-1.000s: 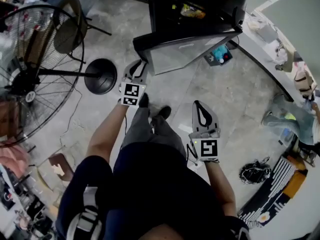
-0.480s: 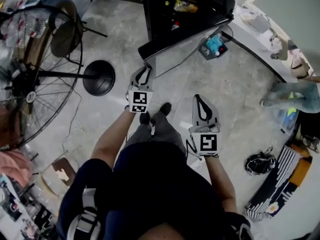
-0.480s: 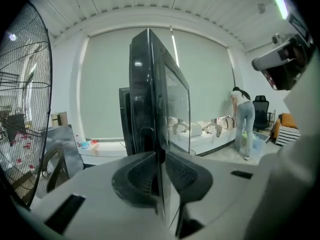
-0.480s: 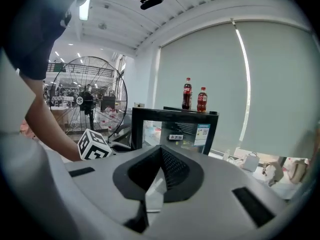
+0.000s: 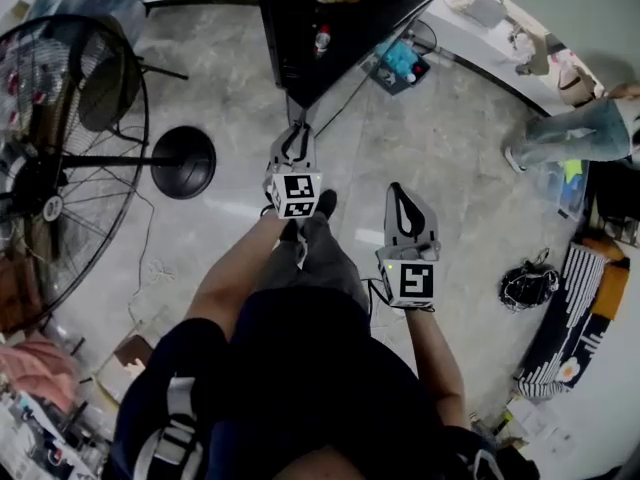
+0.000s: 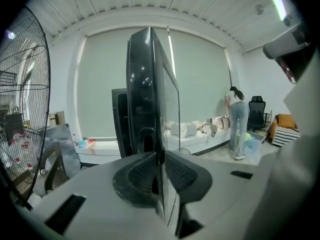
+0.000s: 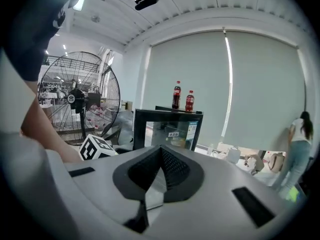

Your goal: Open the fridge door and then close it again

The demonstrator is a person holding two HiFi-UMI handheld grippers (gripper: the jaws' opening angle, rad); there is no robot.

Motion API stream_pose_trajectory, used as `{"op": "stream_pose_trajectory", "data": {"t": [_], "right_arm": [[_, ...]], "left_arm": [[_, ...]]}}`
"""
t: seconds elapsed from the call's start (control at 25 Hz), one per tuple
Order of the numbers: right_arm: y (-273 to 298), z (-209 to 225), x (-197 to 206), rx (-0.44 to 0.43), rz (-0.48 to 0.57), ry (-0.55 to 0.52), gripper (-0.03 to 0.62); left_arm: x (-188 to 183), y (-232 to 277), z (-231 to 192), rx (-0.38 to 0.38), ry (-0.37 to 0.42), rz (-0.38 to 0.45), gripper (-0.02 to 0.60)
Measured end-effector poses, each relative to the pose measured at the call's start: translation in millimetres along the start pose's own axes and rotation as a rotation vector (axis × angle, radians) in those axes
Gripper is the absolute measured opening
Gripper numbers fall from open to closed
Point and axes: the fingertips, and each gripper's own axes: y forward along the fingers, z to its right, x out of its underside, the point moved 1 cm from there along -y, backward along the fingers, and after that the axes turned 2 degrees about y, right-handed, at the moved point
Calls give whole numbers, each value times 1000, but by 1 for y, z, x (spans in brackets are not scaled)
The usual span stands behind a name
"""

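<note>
Fridge door [image 6: 150,94]: it belongs to the black fridge [image 5: 340,18] that stands on the floor [image 5: 440,168] straight ahead of you, at the top centre of the head view. Far left, a large wire-caged fan [image 5: 60,158] stands on the floor, and its round black base [image 5: 183,161] lies between the fan and your left arm. Your left hand-held gripper [image 5: 296,131] reaches to the near corner of the fridge. The left gripper view shows the door edge-on, running upright between the two jaws, with the black cabinet behind it to the left. The jaws of this hand-held gripper [image 6: 160,164] are closing to a narrow setting, with the door's edge between them and a pad close against each face of it. A blue object [image 5: 398,58] lies on the floor just right of the fridge. Your right hand-held gripper [image 5: 397,190] is held to the right of the left one and nearer to you, well apart from the fridge and touching nothing. In the right gripper view its jaws [image 7: 160,151] stand together with nothing between them. The same view shows two cola bottles [image 7: 183,98] upright on top of the fridge. Further right, a black bag [image 5: 528,286] lies on the floor. A person [image 5: 570,128] stands at the far right, near a low ledge along the wall.
</note>
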Motion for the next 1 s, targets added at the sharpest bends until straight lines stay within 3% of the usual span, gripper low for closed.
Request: {"op": "stream_pose_trajectory", "data": {"t": [0.32, 0.72, 1.0], "right_arm": [[-28, -2, 10, 39, -11, 5, 18], [-56, 26, 25, 15, -9, 15, 18], [-74, 49, 32, 5, -7, -5, 18]], "left_arm": [[1, -7, 34, 27, 30, 7, 61], [0, -13, 67, -13, 23, -7, 57], [1, -19, 115, -8, 39, -4, 51]]}}
